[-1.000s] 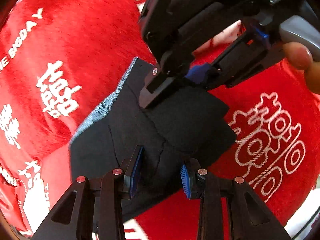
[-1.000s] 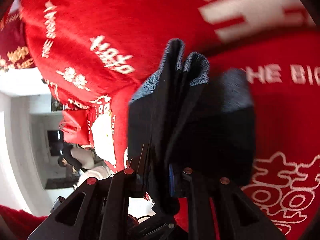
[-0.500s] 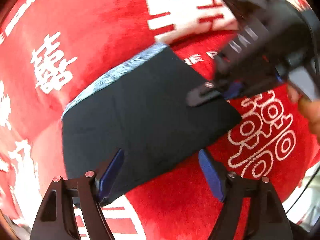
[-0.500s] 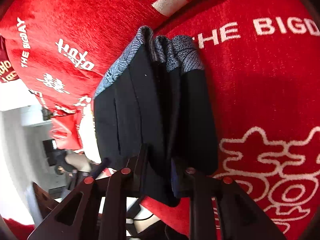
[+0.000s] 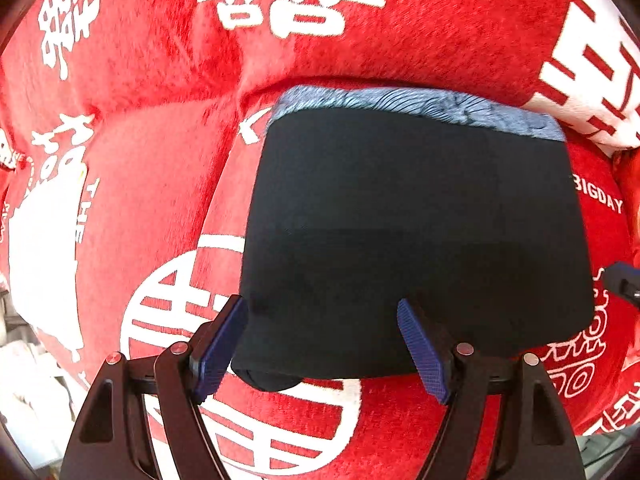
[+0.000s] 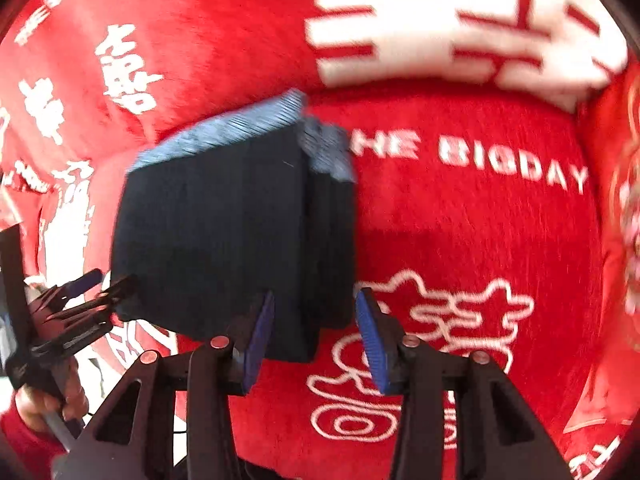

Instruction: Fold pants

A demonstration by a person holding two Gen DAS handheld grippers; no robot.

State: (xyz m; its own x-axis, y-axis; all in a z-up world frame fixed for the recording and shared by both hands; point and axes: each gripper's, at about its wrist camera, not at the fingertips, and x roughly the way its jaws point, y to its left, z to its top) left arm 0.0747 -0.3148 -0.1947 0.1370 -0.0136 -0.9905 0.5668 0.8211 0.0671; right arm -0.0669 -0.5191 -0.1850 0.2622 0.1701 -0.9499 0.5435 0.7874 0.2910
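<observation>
Folded black fabric pants (image 5: 416,232) with blue-grey patterned waistband on red plush blanket (image 5: 160,184); left gripper (image 5: 320,344) fingers released, right gripper (image 6: 314,336) fingers just opening, released.

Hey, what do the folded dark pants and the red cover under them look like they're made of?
Pants: matte black fabric, probably a smooth knit or cotton blend; no sheen, soft rounded folds. The waistband looks like grey-blue patterned woven or elastic cloth. Red cover: plush, velvety pile, likely chenille or fleece; brushed streaks show in the nap, with white lettering on it, printed or woven I cannot tell.
</observation>
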